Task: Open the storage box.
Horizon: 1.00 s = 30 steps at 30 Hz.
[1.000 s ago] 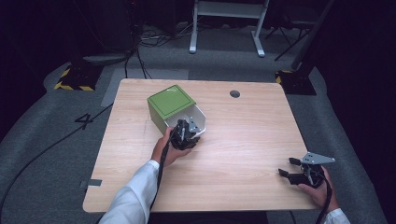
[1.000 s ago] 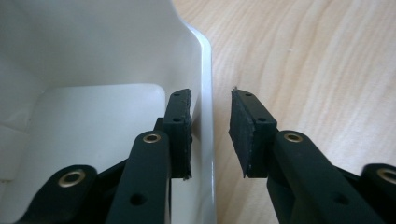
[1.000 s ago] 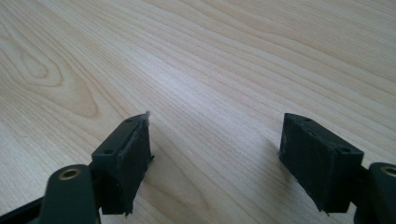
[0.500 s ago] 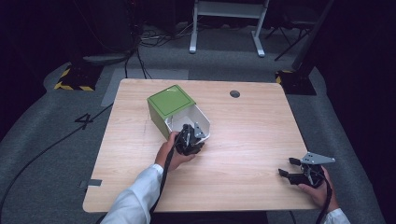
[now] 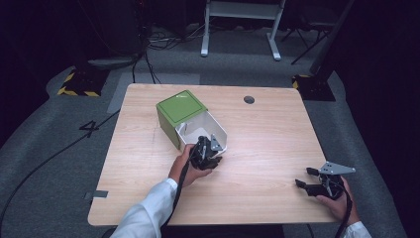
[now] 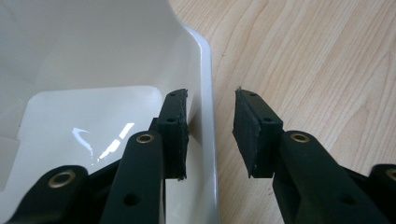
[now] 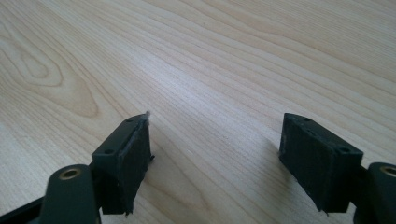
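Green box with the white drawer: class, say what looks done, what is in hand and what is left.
Done: the white drawer stands part way out of the green box. In hand: the left gripper straddles the drawer's front wall, one jaw inside and one outside, not closed on it. Left: probably closing and moving the drawer. The right gripper rests open over bare table.

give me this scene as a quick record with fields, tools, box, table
left tool: open, jaws straddling the white flap's edge, one pad inside, one outside over the table
right tool: open, held low over bare wood near the table's right front corner, holding nothing
box: green, closed top face, white flap hanging open on the side facing the person
white flap state: glossy, not clamped yet
table: light wood, small round hole near the far edge
person: white sleeve on the left arm
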Tool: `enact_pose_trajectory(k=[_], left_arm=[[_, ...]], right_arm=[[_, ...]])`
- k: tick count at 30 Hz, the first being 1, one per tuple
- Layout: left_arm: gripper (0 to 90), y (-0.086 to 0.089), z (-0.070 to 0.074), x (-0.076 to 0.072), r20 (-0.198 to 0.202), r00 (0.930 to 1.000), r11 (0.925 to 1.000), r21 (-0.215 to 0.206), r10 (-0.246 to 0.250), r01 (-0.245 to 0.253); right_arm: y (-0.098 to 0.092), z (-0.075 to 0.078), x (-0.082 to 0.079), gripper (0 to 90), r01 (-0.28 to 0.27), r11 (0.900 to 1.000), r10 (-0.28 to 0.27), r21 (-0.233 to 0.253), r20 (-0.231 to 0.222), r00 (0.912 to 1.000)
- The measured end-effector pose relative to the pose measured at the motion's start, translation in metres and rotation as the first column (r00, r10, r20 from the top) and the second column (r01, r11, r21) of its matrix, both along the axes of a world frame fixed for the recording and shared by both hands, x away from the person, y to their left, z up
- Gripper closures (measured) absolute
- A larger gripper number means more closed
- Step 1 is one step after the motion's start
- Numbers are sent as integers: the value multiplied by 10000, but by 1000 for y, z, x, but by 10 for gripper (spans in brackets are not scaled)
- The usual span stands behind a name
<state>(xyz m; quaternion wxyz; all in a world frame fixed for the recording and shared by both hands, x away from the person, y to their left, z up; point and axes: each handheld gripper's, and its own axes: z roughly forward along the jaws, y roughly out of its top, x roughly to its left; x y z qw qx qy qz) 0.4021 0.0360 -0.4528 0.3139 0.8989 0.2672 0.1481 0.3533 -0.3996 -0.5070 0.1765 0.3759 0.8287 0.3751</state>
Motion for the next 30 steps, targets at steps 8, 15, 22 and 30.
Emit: enact_pose_trajectory(k=[8,15,22,30], left_arm=[[646,0,1,-3,0,10000,9999,-131,-80,80],[606,2,6,-5,-53,10000,9993,-377,-68,66],[595,5,15,-9,87,9997,9984,-517,-215,219],[591,6,28,-14,461,9981,9968,-665,-409,439]], right_arm=[[0,0,0,250,2,10000,-2,2,0,10000],[0,0,0,250,2,10000,-2,0,-1,10000],[0,0,0,250,0,10000,0,2,0,10000],[0,0,0,250,1,10000,-1,2,-2,10000]])
